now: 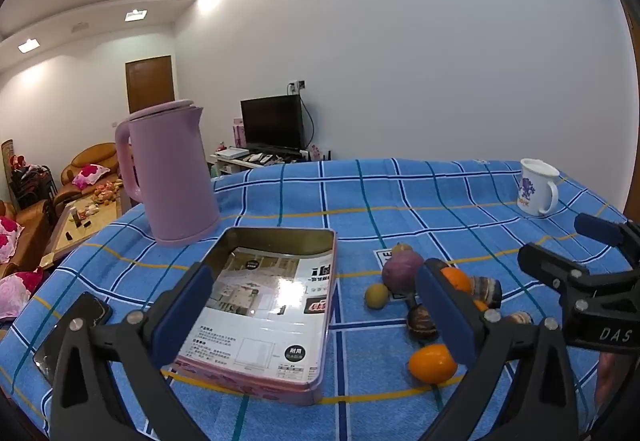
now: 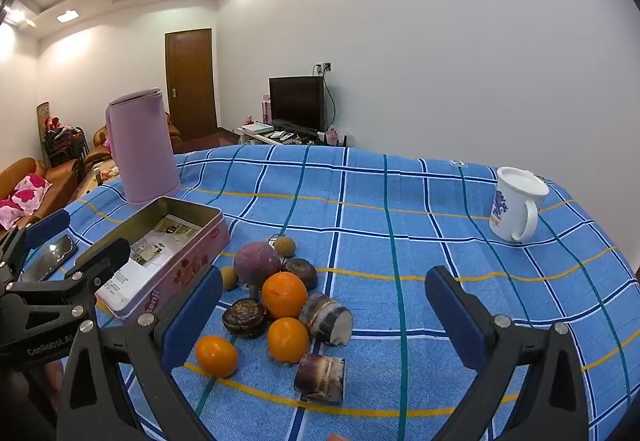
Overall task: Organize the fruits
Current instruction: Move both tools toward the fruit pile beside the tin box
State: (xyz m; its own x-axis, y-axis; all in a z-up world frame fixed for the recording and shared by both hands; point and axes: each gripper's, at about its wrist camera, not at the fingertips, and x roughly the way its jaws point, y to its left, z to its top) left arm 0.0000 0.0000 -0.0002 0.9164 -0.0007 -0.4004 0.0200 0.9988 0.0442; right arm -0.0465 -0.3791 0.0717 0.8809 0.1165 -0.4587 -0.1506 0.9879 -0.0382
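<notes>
Left wrist view: right finger (image 1: pixel 444 317) of the left hand-held gripper covers part of an orange (image 1: pixel 456 278) and a dark fruit (image 1: pixel 420 322). Phone (image 1: pixel 76 325) partly hidden. Tin's label (image 1: pixel 264 305) print illegible.

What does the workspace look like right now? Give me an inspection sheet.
Surface: blue checked tablecloth, flat.
Job's things: open pink tin holding only a printed sheet; fruit pile beside it, none in the tin.
Clutter: pink kettle, white mug, phone.
Grippers: left gripper open, over the tin; right gripper open, over the fruit; both empty.
Cables: one running from a wall socket down behind the television.
Surroundings: sofas, door.
</notes>
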